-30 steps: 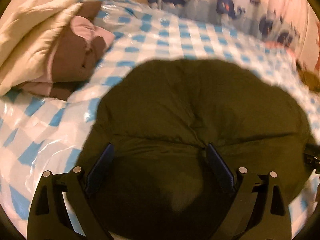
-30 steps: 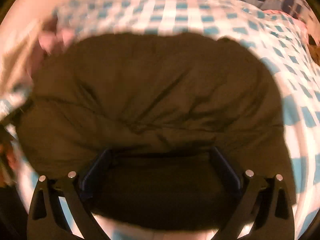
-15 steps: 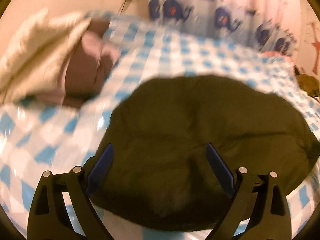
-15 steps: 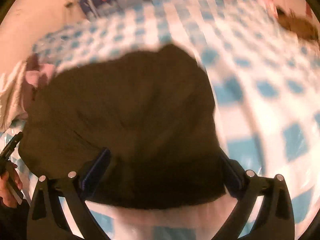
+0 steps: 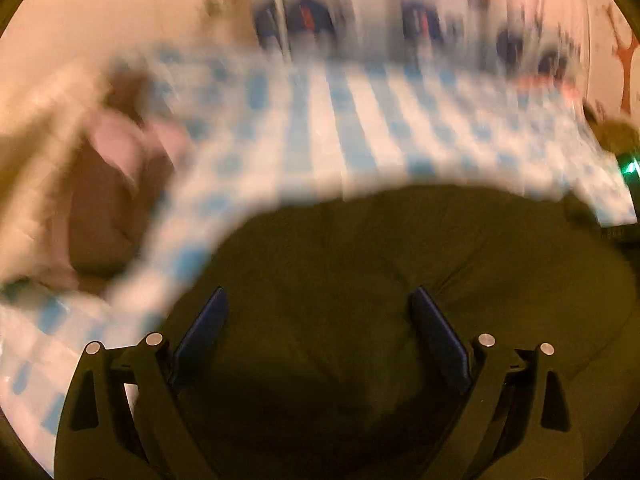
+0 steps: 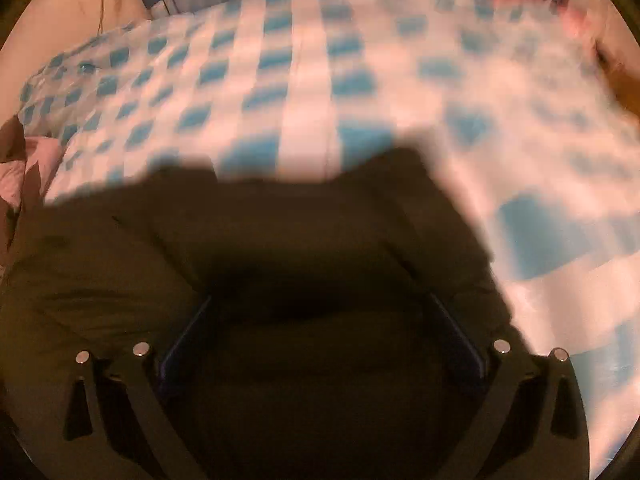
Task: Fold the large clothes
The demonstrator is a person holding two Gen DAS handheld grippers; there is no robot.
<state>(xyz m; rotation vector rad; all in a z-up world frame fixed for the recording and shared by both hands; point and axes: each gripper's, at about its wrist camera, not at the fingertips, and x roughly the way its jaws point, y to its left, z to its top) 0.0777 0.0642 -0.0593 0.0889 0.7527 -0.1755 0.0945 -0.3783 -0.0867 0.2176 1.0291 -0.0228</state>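
Observation:
A large dark olive padded garment [image 5: 380, 280] lies bunched on a bed with a blue-and-white checked cover [image 5: 340, 128]. My left gripper [image 5: 318, 300] is open above the garment's near part, with nothing between its blue pads [image 5: 204, 320]. In the right wrist view the same garment [image 6: 280, 240] fills the lower frame. My right gripper [image 6: 320, 308] is open low over it, its pads [image 6: 188, 328] dark against the fabric. Both views are blurred.
A brown and pink folded garment [image 5: 112, 200] with cream bedding [image 5: 36, 152] lies at the left; its edge shows in the right wrist view [image 6: 16, 164]. An elephant-print curtain [image 5: 360, 12] hangs behind the bed. The checked cover [image 6: 360, 80] stretches far and right.
Both grippers have swung and moved over the garment, staying open. The garment now sits lower in both views, with more checked cover showing beyond it.

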